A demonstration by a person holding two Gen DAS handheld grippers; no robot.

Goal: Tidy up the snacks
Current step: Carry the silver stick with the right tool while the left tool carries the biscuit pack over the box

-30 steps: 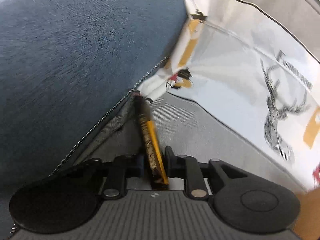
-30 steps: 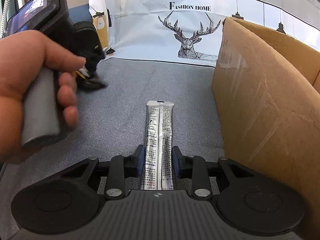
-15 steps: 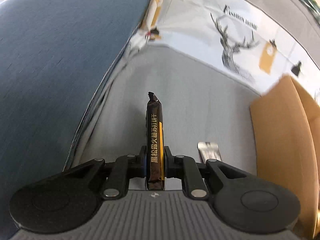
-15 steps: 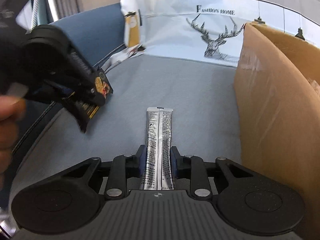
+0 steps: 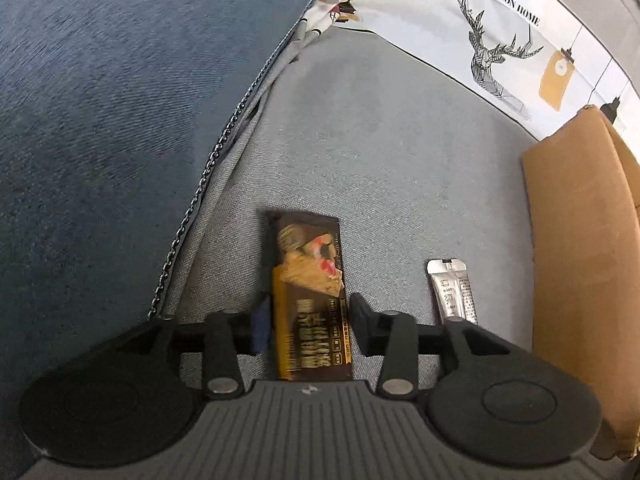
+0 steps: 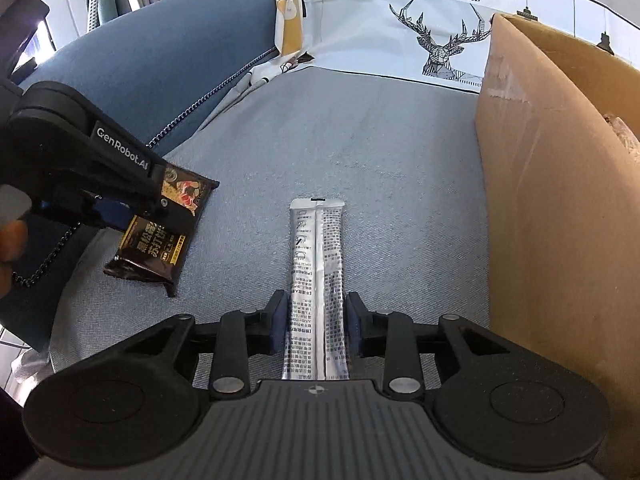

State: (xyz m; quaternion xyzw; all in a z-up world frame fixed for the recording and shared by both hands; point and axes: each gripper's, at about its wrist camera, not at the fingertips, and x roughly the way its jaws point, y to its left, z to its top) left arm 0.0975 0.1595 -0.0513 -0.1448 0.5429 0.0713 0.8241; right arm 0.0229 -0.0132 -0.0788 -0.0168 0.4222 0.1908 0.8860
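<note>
Your left tongs are spreading apart; the dark snack pack lies flat on the grey sofa seat between them, with no pad pressing it. Your right tongs are easing open too, the silver sachet between the pads, which look barely clear of it. A cardboard box stands just right of it.

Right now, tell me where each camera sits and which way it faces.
Left wrist: sits on the left tool, facing steeply down at the grey cushion; its opening jaws flank the dark snack packet.
Right wrist: sits on the right tool, facing forward and down; jaws opening around the silver sachet; fingers show at left.
Shared: both snacks, cardboard box, deer cloth.
</note>
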